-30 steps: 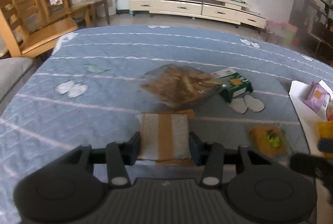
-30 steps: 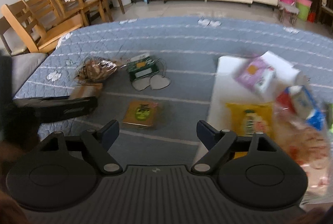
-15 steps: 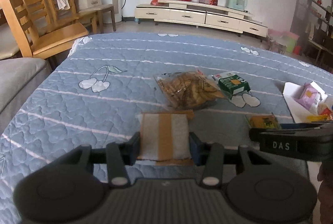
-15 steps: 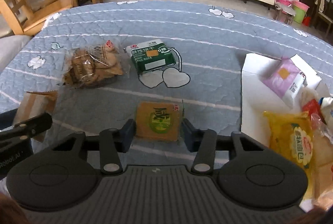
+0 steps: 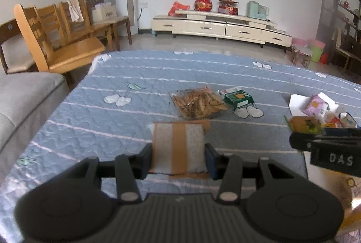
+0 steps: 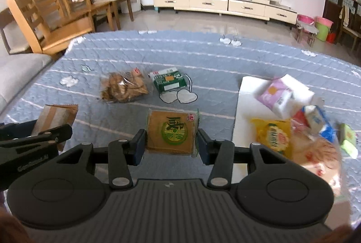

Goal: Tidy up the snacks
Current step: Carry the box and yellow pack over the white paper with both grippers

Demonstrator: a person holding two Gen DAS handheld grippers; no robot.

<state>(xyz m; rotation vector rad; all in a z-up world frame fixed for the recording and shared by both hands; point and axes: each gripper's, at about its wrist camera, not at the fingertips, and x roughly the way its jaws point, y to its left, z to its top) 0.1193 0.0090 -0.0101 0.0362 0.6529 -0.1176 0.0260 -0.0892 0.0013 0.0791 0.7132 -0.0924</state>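
Left hand-held gripper (image 5: 178, 156): clamps flat brown-and-white paper snack packet (image 5: 179, 148), lifted above blue quilted table (image 5: 90, 112).
Right hand-held gripper (image 6: 172, 145): jaws just closed onto square orange cracker pack with green emblem (image 6: 172, 132), near white tray (image 6: 248, 105) at table's right edge.

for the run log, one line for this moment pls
left gripper: shut on brown packet | right gripper: shut on orange packet | white box: part-filled

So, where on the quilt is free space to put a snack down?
Free: the wide quilt behind the green pack, and the strip left of the cracker bag toward the sofa. Crowded: the white box, piled with snacks.
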